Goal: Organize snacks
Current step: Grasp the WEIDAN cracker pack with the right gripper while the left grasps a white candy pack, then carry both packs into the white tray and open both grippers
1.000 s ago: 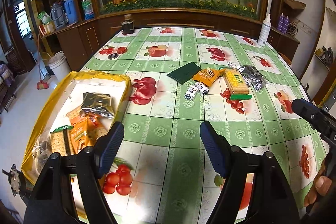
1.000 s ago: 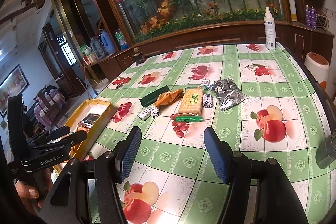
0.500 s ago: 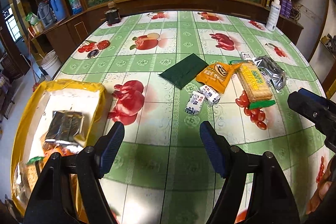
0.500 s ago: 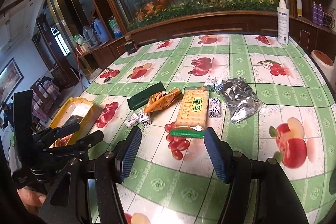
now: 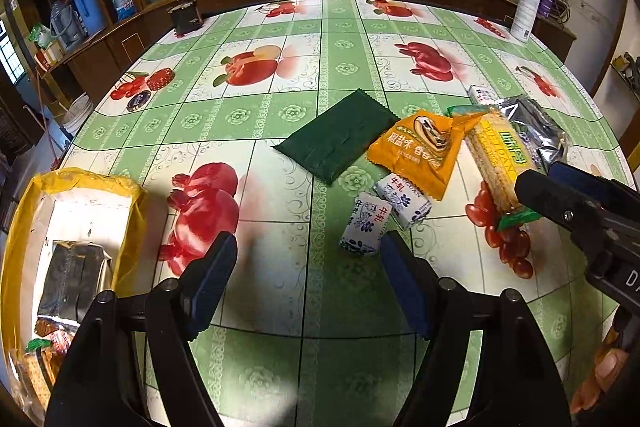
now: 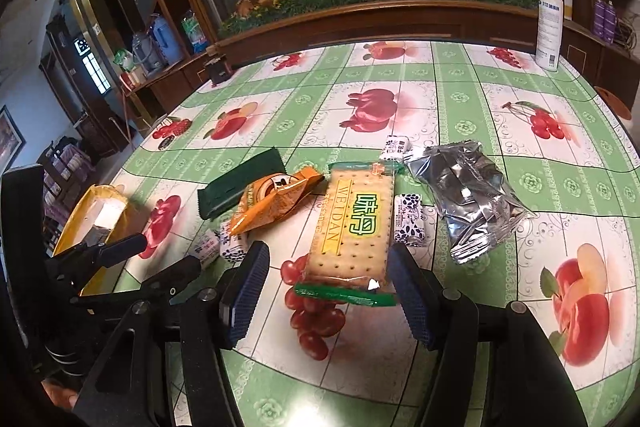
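Since a second ago both grippers have moved in over the tabletop point(image 5: 320, 27) toward the snack pile, which now fills far more of each view. The yellow box point(image 5: 24, 211), earlier at 9 o'clock and broad in the left wrist view, has slid to about 8 o'clock at the frame's edge, with a foil pack point(image 5: 74, 275) and crackers lying in it.

The left gripper point(image 5: 308, 279) has its fingers wide apart and holds nothing; two small blue-and-white candies point(image 5: 366, 223) lie just ahead of its right finger, at 1 o'clock. Beyond them sit the orange snack bag point(image 5: 420, 151) and the dark green packet point(image 5: 338, 139), touching each other.

The right gripper point(image 6: 326, 287) is also spread wide and empty, with the near green end of the cracker pack point(image 6: 354, 223) lying between its fingertips. A silver foil bag point(image 6: 468, 195) lies at 2 o'clock and a small candy point(image 6: 409, 219) sits between it and the crackers. A white spray bottle point(image 6: 550, 23) stands at the far edge, at 1 o'clock.
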Demonstrator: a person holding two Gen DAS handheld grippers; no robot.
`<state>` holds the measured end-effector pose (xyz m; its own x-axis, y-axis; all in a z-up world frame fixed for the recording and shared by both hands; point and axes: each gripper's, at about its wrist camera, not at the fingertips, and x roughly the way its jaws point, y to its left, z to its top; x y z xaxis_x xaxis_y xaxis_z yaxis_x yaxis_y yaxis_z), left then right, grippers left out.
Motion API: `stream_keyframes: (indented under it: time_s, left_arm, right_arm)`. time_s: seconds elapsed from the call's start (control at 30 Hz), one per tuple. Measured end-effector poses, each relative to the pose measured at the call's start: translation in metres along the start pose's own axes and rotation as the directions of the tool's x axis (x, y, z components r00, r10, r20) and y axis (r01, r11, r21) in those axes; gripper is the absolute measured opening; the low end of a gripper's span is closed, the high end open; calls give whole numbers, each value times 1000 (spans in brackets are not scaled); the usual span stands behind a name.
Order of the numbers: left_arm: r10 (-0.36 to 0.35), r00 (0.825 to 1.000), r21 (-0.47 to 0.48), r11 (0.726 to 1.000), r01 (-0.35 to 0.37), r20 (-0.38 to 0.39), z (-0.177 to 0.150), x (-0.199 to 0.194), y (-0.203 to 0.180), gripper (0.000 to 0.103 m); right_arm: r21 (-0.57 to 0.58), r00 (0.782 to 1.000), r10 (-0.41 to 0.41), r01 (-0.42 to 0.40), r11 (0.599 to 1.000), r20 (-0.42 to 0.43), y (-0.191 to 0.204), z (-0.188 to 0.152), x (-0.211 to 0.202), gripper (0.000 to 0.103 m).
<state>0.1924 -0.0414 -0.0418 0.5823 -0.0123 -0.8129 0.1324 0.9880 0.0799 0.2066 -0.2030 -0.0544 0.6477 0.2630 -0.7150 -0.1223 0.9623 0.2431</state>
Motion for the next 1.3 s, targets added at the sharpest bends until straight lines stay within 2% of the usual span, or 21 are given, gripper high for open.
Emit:
stream_keyframes:
  time_s: [0.13,0.33,0.4,0.47,0.5,0.53,0.57,0.67,0.87,1.1,1.3]
  left_arm:
    - [-4,1000,-3,1000,4,-17,1,11,1,75]
    - [-4,1000,-14,1000,4,6,9,19,2,75]
    - [-4,1000,-23,1000,5,13,11,21,3,71]
    - [-35,999,-34,999,36,20,13,22,5,52]
    - [-54,998,-38,998,55,21,14,22,5,45]
    - [-69,997,-38,997,70,24,14,21,5,27]
    - [-70,997,-32,997,71,25,15,21,4,17]
    - [-71,997,-17,997,71,28,13,19,1,17]
    - [-160,987,-71,984,161,26,2,6,15,16]
    - [-226,972,-121,965,233,69,-21,-30,32,16]
    - [-237,965,-133,959,251,114,-46,-67,41,16]
  right_arm:
    - [1,1000,-16,16,1000,-24,-1,0,13,64]
    - [-8,997,-51,51,999,-51,-2,4,33,62]
    - [-19,996,-67,66,998,-56,-1,8,36,61]
    - [-48,993,-108,105,993,-55,1,10,40,49]
    - [-57,992,-113,110,992,-53,1,10,41,49]
    - [-62,992,-112,109,992,-50,1,10,40,48]
    - [-66,993,-111,107,992,-48,1,9,40,48]
    - [-50,995,-96,94,994,-38,-4,6,35,48]
    - [-17,998,-61,61,998,-8,-9,-3,12,48]
    - [8,999,-12,11,1000,31,-7,-14,-21,48]
    - [29,999,26,-27,999,48,-5,-36,-48,48]
